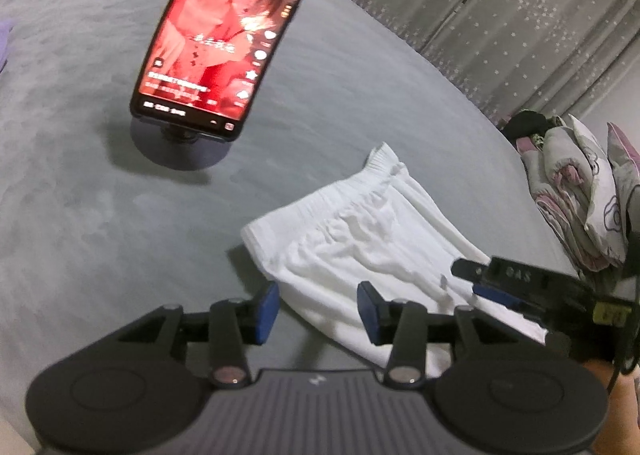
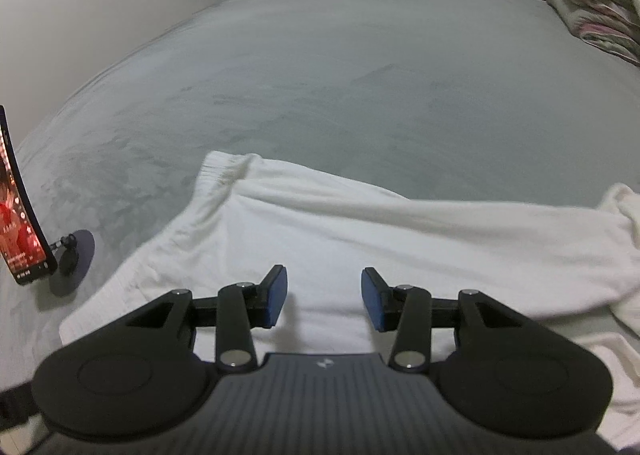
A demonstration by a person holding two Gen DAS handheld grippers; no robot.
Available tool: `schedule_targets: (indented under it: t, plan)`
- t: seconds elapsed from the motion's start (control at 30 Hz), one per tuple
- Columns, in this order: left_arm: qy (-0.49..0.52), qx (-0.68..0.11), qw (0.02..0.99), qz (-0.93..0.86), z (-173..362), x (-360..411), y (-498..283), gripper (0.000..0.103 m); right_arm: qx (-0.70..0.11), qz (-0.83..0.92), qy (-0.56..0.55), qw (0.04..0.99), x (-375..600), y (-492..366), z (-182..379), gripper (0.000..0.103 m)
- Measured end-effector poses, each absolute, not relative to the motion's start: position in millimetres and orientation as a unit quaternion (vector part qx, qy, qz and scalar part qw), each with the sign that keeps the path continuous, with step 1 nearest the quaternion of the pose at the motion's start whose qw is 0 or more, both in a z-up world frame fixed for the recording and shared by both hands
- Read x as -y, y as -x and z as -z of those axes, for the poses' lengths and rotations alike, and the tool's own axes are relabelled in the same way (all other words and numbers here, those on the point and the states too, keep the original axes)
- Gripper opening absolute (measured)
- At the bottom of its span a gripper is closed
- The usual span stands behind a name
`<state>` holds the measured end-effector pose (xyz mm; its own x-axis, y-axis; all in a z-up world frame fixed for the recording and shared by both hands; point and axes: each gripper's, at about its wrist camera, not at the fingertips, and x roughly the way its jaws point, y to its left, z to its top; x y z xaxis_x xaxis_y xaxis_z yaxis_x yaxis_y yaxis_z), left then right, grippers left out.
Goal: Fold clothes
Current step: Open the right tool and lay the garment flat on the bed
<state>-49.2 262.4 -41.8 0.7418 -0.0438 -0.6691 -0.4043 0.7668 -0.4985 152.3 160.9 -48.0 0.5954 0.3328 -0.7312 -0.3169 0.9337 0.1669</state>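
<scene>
Both grippers' fingers [image 1: 267,307] [image 2: 276,297] gape empty above the white garment [image 2: 360,223].

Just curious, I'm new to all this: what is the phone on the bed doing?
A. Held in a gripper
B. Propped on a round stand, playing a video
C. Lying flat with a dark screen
B: the phone stands tilted on a round-based stand on the bed, its screen lit red.
</scene>
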Motion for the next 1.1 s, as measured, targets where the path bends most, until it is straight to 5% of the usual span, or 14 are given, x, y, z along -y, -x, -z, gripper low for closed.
schedule_targets:
  t: [1.1]
  plan:
    - [0.242, -0.379, 0.893, -0.003, 36.2, -143.5, 9.3, 0.046, -0.406, -0.11, -0.128, 0.898, 54.8, -86.1, 53.5, 0.051]
